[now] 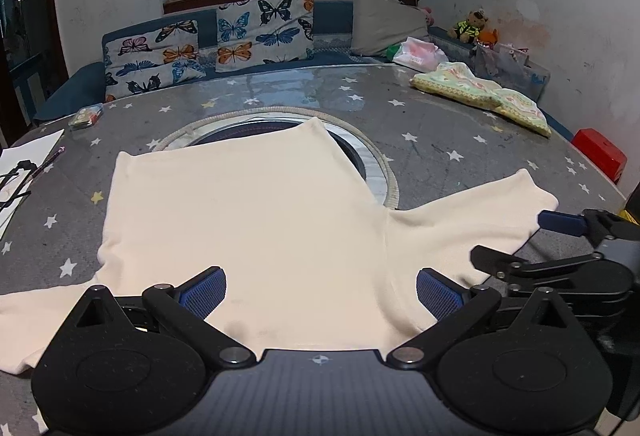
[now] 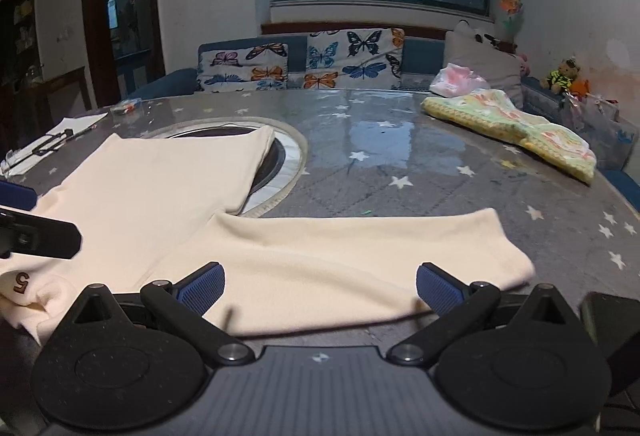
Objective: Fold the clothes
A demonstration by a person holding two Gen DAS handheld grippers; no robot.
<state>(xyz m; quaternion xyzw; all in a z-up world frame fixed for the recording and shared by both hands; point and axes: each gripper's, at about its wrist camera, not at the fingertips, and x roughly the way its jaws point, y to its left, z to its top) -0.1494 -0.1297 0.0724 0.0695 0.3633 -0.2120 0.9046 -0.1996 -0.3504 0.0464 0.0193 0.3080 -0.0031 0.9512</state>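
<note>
Broadly, the grey star-printed tabletop point(image 1: 440, 108) filled both views, with a round inset ring point(image 1: 384, 164) near its middle and a sofa with butterfly cushions point(image 1: 264, 32) beyond its far edge. Across the near half lay the cream shirt point(image 1: 248, 212), spread flat, its far hem partly covering the ring and one sleeve point(image 2: 360, 260) stretched out toward the right side; the other sleeve trailed off the lower left of the left wrist view. A folded yellow-green patterned garment point(image 2: 512, 124) sat well apart at the far right of the tabletop, and some papers point(image 1: 24, 164) lay at the left edge. The left claw point(image 1: 320, 292) hovered over the near edge of the shirt body with its jaws spread wide, holding nothing. The right claw point(image 2: 320, 288) was likewise spread wide over the near edge of the right sleeve, empty. A small "5" mark point(image 2: 22, 282) showed on a rumpled near part of the shirt, toward the collar end. The fabric looked light, soft and limp, likely to sag and drag when lifted, so a pinch at the sleeve cuff or shoulder seam seemed the soundest hold for folding the sleeve inward.
</note>
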